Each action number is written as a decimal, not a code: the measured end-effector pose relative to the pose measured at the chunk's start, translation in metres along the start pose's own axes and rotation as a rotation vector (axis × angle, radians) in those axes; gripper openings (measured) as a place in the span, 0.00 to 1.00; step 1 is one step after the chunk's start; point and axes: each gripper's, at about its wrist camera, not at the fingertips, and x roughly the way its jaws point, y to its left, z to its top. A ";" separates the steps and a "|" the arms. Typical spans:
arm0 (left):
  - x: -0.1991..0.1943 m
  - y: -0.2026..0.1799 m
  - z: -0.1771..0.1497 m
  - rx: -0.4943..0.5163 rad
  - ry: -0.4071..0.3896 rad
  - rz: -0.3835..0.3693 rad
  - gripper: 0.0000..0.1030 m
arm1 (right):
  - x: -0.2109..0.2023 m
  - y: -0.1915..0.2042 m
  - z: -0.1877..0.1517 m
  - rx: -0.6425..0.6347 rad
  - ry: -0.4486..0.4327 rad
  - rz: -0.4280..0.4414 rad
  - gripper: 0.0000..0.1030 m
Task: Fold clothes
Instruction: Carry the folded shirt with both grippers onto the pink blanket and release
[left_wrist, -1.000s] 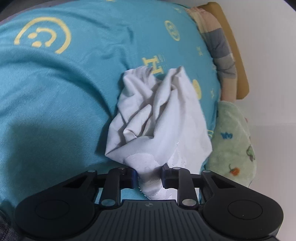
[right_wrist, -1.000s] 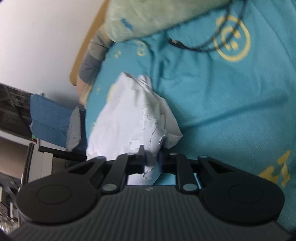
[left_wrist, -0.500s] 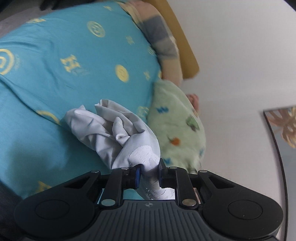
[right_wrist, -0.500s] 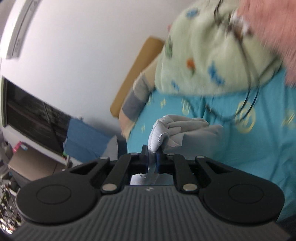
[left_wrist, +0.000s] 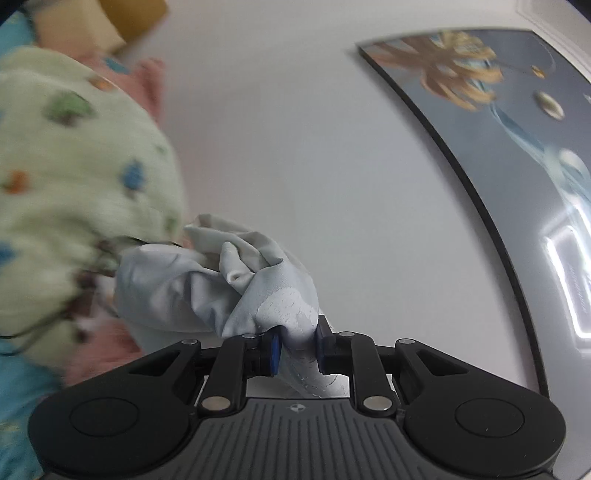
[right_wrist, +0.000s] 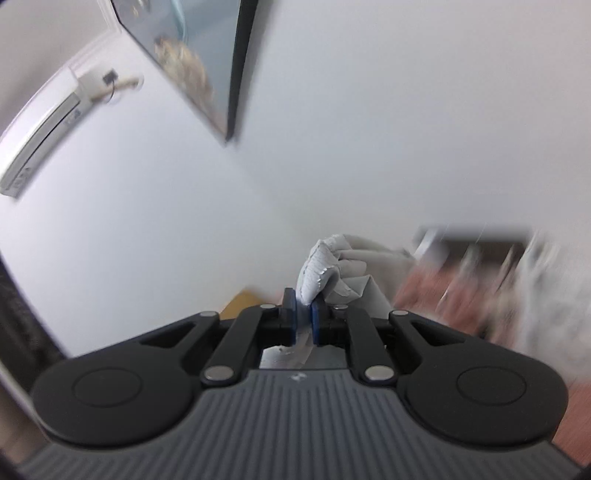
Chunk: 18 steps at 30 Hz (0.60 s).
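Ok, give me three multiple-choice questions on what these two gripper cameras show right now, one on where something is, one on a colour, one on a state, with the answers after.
1. Where is the framed picture in the left wrist view?
A. on the wall, upper right
B. lying on the bed
C. under the garment

2. What colour is the garment that the grippers hold?
A. red
B. white
C. black

3. How is the left gripper?
A. wide open, holding nothing
B. shut on the garment
C. out of view

Answers:
1 A: its dark frame curves along the pale wall at upper right.
2 B: the crumpled cloth is white, with a cracked white print near the fingers.
3 B: cloth is pinched between its blue pads; the right gripper pinches the garment too.
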 end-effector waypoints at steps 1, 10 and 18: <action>0.020 0.007 -0.007 0.022 0.021 0.006 0.19 | -0.003 -0.010 0.003 -0.014 -0.016 -0.029 0.11; 0.052 0.111 -0.110 0.215 0.202 0.194 0.21 | -0.023 -0.093 -0.013 -0.106 -0.073 -0.228 0.11; 0.022 0.066 -0.102 0.442 0.187 0.287 0.54 | -0.041 -0.082 -0.017 -0.153 -0.040 -0.309 0.14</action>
